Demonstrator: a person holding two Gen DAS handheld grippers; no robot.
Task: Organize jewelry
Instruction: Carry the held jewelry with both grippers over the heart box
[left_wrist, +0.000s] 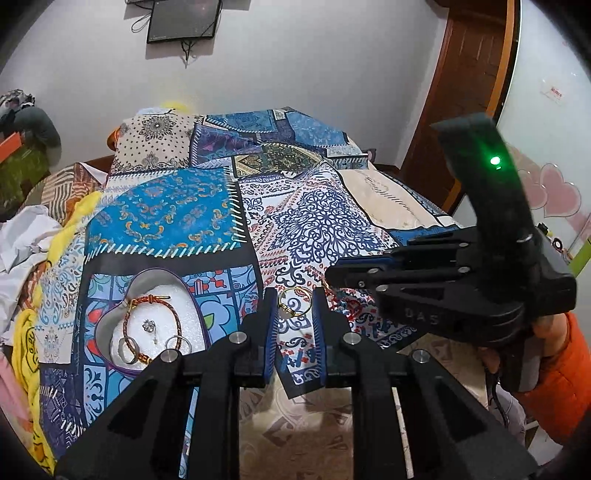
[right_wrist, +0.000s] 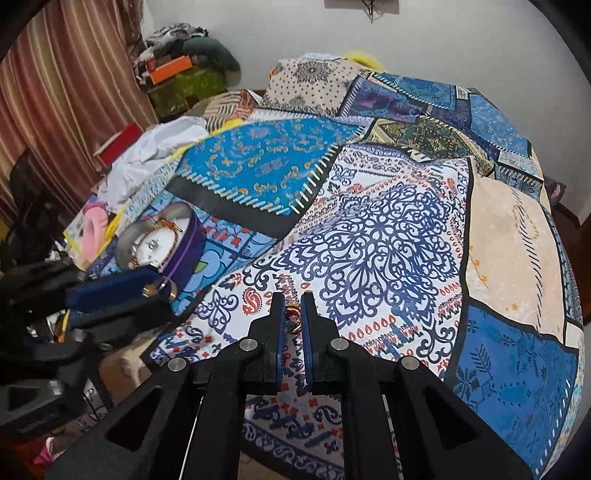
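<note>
Right now the right tool (right_wrist: 291, 317) has its two blue-padded fingers drawn close around a small red-and-gold piece (right_wrist: 293, 318) lying on the patterned bedspread (right_wrist: 369, 236). The gap is narrow, yet whether the pads actually press on the piece I cannot tell. The left tool (left_wrist: 293, 310) stands about half open and carries nothing; a thin gold ring (left_wrist: 293, 302) lies on the cloth just between its fingertips.

For a clean pick-up, I would keep the pads level with the cloth and close slowly. The piece is tiny and the fabric soft, so a fast squeeze may pinch a fold of the bedspread along with it. Lifting straight up, with a short pause to check the hold, seems safest.

Farther to the left sits the heart-shaped purple tin (left_wrist: 110, 321), its white lining already holding a red braided bracelet (left_wrist: 155, 325), a small silver stud (left_wrist: 149, 325) and silver rings (left_wrist: 129, 349). The carry should probably end low over a bare patch of lining, so nothing bounces out.
</note>
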